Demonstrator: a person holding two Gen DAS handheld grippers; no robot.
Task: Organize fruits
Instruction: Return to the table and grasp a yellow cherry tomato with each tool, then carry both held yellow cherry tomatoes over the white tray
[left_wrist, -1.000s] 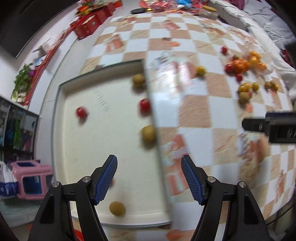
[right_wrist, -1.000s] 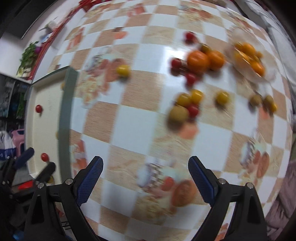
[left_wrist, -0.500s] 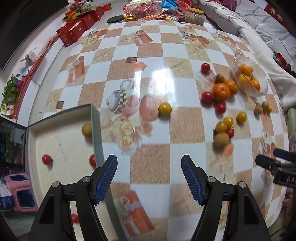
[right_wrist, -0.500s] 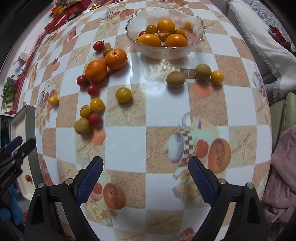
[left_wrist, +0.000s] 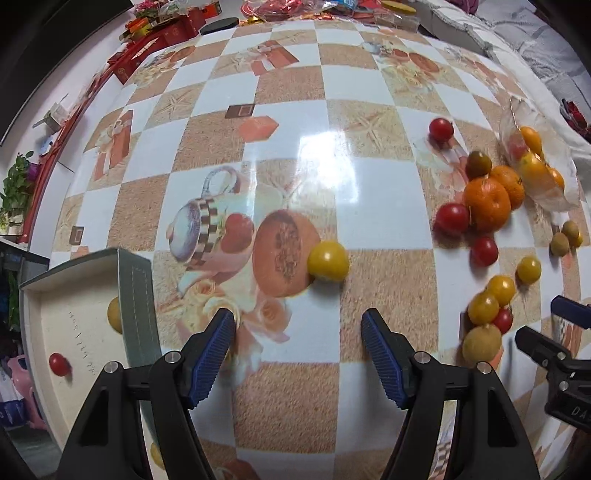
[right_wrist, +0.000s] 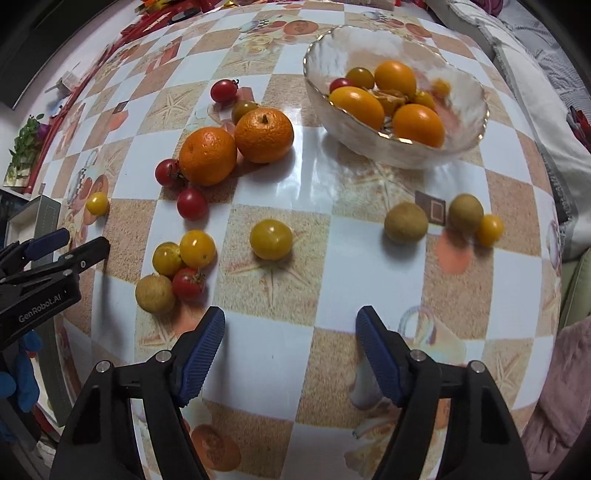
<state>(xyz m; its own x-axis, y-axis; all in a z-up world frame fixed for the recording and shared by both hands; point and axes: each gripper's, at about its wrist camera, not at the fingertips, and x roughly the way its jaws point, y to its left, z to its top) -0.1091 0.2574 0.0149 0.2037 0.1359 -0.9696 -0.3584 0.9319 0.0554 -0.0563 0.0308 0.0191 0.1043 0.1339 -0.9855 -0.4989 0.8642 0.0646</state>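
Yellow tomato (right_wrist: 270, 239) ahead of right gripper (right_wrist: 290, 352), apart; jaws just narrowing, released, empty.

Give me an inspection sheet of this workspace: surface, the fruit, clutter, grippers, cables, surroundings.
Surface: checkered tablecloth, glossy, printed with pictures.
Job's things: glass bowl holds orange and yellow fruit; two oranges, red and yellow cherry tomatoes and brownish round fruits lie loose; box lid tray holds a red cherry tomato.
Clutter: red boxes at the far edge.
Grippers: left hand-held gripper open, empty; right hand-held gripper open, empty, jaws just been closing.
Cables: nothing seen.
Surroundings: potted plant, grey cushion.
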